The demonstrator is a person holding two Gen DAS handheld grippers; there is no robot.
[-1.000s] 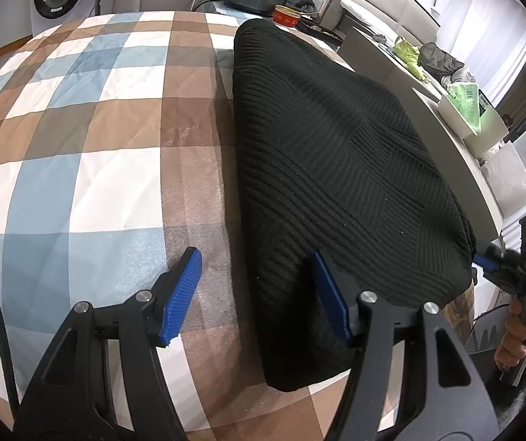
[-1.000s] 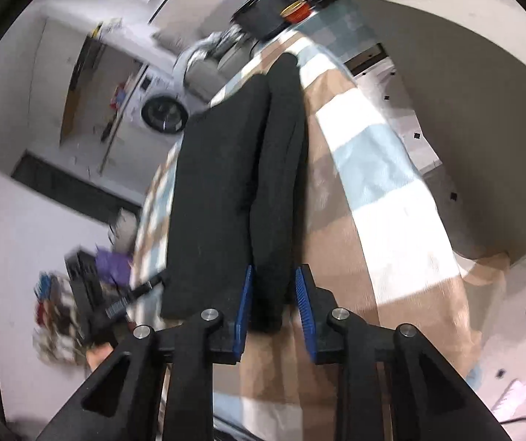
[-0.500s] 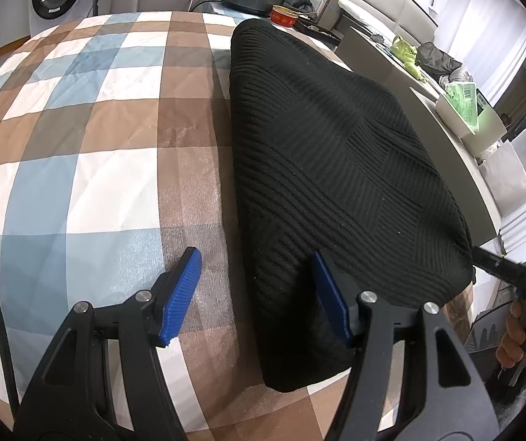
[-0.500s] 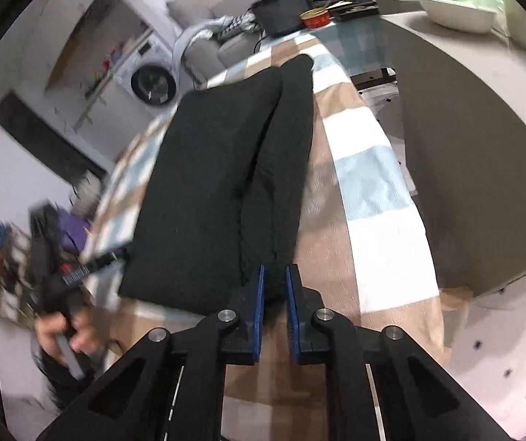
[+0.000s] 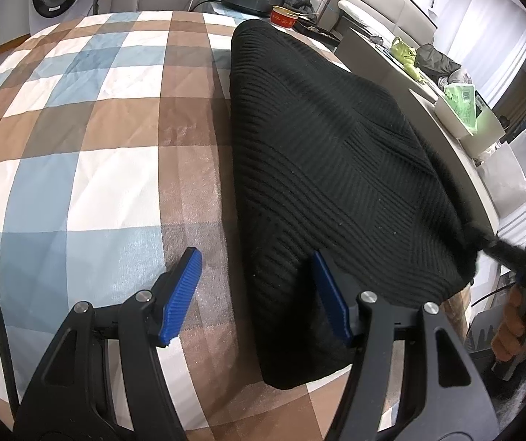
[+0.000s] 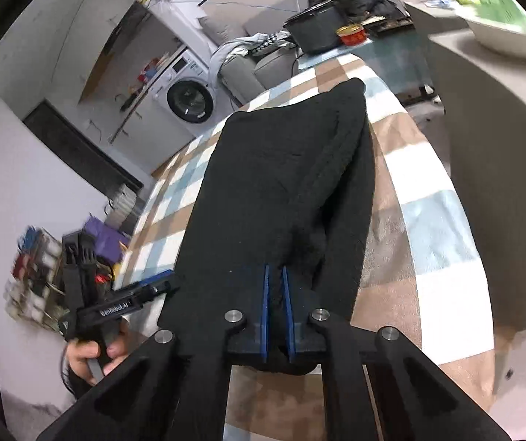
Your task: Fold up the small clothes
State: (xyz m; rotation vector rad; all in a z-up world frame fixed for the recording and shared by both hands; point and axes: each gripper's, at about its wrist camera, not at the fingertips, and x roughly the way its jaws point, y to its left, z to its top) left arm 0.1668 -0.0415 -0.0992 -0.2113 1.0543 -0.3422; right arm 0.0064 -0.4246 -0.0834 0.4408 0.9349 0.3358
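While the black knit garment (image 5: 329, 169) lies lengthwise along the right half of the checked table (image 5: 79, 117), its near right corner is nipped between the almost closed right tongs (image 6: 276, 308) and drawn out towards 4 o'clock in the left wrist view, so I judge the step to be lifting that side edge for a fold. The left tongs (image 5: 255, 294) stand wide open, empty, straddling the garment's near left edge at 6 o'clock; they should close on that corner before the right side travels, keeping the knit taut and the hems level
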